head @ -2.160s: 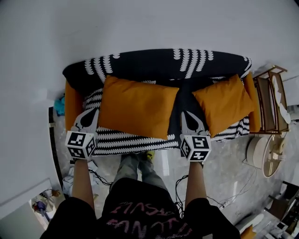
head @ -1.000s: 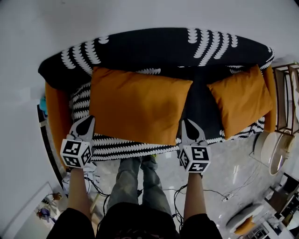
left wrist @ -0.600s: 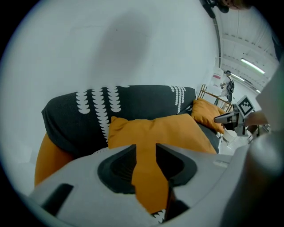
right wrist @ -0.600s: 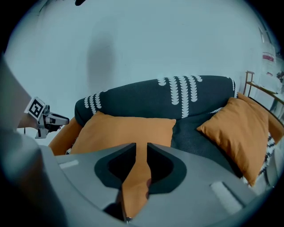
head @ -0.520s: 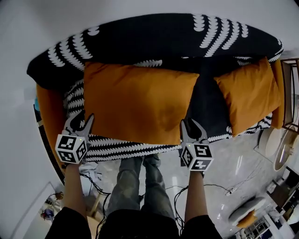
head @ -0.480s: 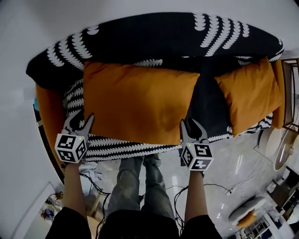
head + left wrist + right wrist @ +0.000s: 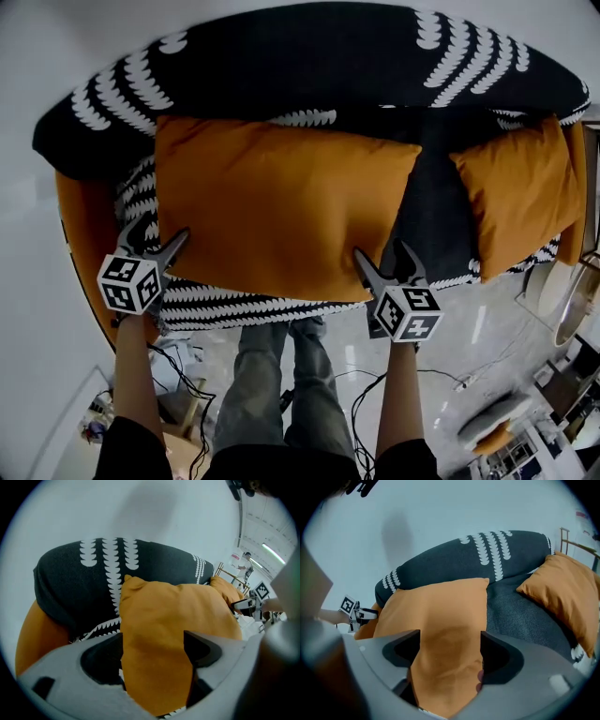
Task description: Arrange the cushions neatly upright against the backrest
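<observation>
A large orange cushion point(image 7: 281, 211) lies tilted on the seat of the sofa, its top edge against the black-and-white backrest point(image 7: 309, 56). A smaller orange cushion point(image 7: 520, 202) leans at the sofa's right end. My left gripper point(image 7: 153, 236) is at the large cushion's front left corner, and my right gripper point(image 7: 382, 253) is at its front right corner. Both sets of jaws have just been opening and stand open. In the left gripper view the cushion point(image 7: 164, 616) fills the gap of the left gripper point(image 7: 152, 639). In the right gripper view the cushion point(image 7: 440, 606) does the same for the right gripper point(image 7: 450, 634).
An orange armrest point(image 7: 80, 225) closes the sofa's left end. The patterned seat cover's front edge point(image 7: 253, 305) hangs just behind the grippers. The person's legs point(image 7: 272, 375) stand close to the sofa, with cables point(image 7: 187, 375) on the floor. A round white object point(image 7: 562, 300) sits at the right.
Both grippers went from shut to open and came down onto the large cushion's two front corners. The head camera moved closer, so the sofa looks larger.
</observation>
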Demonstrator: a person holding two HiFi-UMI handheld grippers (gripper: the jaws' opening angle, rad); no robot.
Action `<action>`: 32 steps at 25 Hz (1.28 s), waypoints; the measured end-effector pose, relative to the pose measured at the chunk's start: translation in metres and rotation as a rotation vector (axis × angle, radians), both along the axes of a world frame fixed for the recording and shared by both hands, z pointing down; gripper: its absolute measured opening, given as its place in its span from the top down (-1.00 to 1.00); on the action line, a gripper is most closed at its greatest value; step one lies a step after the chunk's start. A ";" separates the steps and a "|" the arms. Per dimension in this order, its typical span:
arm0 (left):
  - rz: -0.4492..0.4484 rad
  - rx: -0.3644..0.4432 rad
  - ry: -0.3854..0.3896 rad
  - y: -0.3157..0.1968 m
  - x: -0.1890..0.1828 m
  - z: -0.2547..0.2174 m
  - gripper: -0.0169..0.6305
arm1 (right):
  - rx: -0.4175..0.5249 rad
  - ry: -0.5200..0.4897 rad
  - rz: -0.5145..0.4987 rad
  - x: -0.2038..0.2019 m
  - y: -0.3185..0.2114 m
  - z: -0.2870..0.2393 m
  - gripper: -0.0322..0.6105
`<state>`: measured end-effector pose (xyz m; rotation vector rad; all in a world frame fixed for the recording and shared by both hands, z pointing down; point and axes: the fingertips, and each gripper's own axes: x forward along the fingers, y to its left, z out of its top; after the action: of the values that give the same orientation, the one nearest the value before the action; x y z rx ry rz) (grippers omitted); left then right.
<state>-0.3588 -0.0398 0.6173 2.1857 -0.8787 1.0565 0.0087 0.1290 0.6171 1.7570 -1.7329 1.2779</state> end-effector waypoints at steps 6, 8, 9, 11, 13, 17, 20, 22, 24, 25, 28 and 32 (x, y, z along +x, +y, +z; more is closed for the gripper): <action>0.038 -0.052 0.015 -0.006 0.002 0.028 -0.50 | -0.039 -0.020 0.000 0.003 0.005 0.025 -0.49; 0.067 -0.069 0.015 -0.009 0.006 0.034 -0.53 | -0.056 -0.036 -0.002 0.003 0.006 0.034 -0.51; 0.087 -0.075 0.010 -0.010 0.008 0.038 -0.54 | -0.065 -0.045 0.000 0.003 0.005 0.040 -0.53; 0.124 -0.080 -0.002 -0.012 0.012 0.043 -0.55 | -0.078 -0.061 0.002 0.003 0.003 0.050 -0.58; 0.139 -0.079 -0.011 -0.014 0.015 0.049 -0.55 | -0.084 -0.074 -0.003 0.004 -0.001 0.058 -0.62; 0.140 -0.084 -0.008 -0.016 0.018 0.058 -0.57 | -0.095 -0.154 0.009 0.006 -0.002 0.071 -0.77; 0.136 -0.098 -0.009 -0.019 0.017 0.064 -0.68 | -0.103 -0.191 -0.008 0.005 -0.004 0.075 -0.79; 0.128 -0.127 0.004 -0.020 0.016 0.069 -0.72 | -0.105 -0.198 -0.023 0.003 -0.007 0.077 -0.78; 0.127 -0.163 0.021 -0.019 0.017 0.072 -0.72 | -0.108 -0.209 -0.024 0.002 -0.007 0.078 -0.75; 0.132 -0.174 0.025 -0.018 0.018 0.072 -0.71 | -0.109 -0.214 -0.022 0.002 -0.007 0.078 -0.74; 0.155 -0.187 0.045 -0.016 0.024 0.071 -0.61 | -0.098 -0.217 -0.024 -0.001 -0.009 0.077 -0.67; 0.196 -0.142 0.067 -0.011 0.032 0.065 -0.20 | -0.064 -0.181 -0.036 -0.006 -0.014 0.073 -0.47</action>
<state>-0.3264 -0.0504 0.6821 2.2054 -0.5509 1.0949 0.0030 0.1153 0.6900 1.6103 -1.7888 1.5001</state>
